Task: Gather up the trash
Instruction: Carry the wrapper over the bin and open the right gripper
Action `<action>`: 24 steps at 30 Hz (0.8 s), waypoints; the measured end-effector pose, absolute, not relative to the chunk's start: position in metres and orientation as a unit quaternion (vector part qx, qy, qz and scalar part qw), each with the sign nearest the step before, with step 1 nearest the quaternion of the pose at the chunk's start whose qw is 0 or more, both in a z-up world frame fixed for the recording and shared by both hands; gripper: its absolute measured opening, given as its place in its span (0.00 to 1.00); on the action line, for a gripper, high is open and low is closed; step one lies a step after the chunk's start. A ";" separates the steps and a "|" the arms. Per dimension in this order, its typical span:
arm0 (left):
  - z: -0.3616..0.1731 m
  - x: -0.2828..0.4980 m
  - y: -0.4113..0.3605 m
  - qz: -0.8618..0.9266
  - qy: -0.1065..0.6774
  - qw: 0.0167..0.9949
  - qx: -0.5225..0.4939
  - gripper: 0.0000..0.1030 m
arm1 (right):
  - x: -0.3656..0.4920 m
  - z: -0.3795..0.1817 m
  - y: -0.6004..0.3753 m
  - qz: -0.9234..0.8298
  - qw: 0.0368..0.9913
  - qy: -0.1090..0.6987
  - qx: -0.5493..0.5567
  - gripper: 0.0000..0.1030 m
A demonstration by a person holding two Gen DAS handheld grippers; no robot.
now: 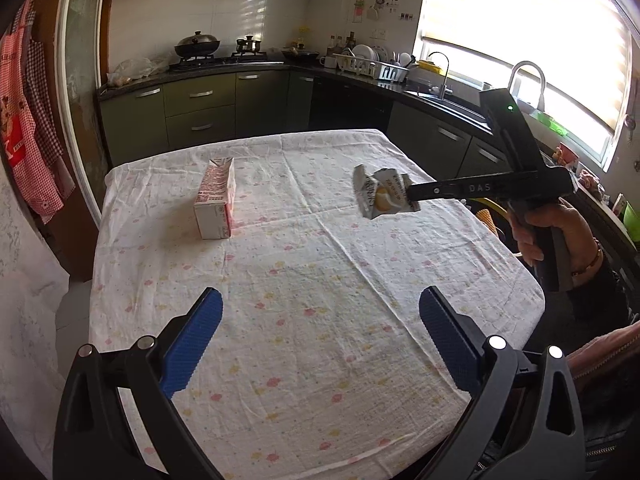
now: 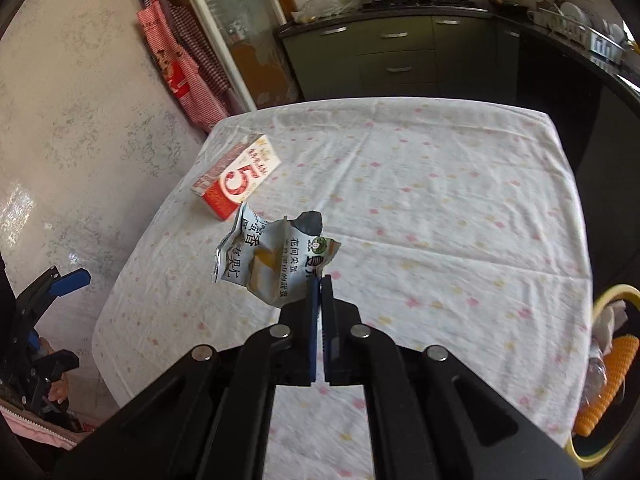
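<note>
A crumpled snack wrapper is pinched in my right gripper, which is shut on its edge and holds it above the table; the wrapper also shows in the left wrist view, with the right gripper coming in from the right. A red and white carton lies on the tablecloth at the far left, also in the right wrist view. My left gripper is open and empty above the near part of the table; it also shows in the right wrist view.
The table has a white cloth with pink and yellow dots. A yellow-rimmed bin holding trash stands at the table's right side. Kitchen cabinets and a sink counter run behind. Aprons hang on the left.
</note>
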State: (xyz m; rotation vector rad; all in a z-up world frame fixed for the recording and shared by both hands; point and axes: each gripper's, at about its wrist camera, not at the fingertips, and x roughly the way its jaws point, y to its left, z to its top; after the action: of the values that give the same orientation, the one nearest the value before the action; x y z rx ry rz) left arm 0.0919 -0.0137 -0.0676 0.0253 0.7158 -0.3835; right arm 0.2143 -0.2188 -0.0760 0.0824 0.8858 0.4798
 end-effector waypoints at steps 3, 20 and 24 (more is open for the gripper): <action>-0.069 0.096 -0.024 -0.200 0.350 0.915 0.016 0.95 | 0.202 -0.076 -0.275 0.169 0.889 0.421 0.059 0.02; -0.074 0.109 -0.063 -0.233 0.362 0.902 0.040 0.95 | 0.178 -0.125 -0.494 -0.205 0.881 0.422 0.061 0.02; -0.075 0.109 -0.062 -0.231 0.364 0.901 0.042 0.95 | 0.196 -0.145 -0.501 -0.245 0.863 0.441 0.024 0.02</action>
State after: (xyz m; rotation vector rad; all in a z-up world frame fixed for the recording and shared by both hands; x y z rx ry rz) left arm 0.1088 -0.0620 -0.0751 0.0870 0.7535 -0.4783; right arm 0.1961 -0.5010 -0.1447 0.0502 0.9252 -0.5130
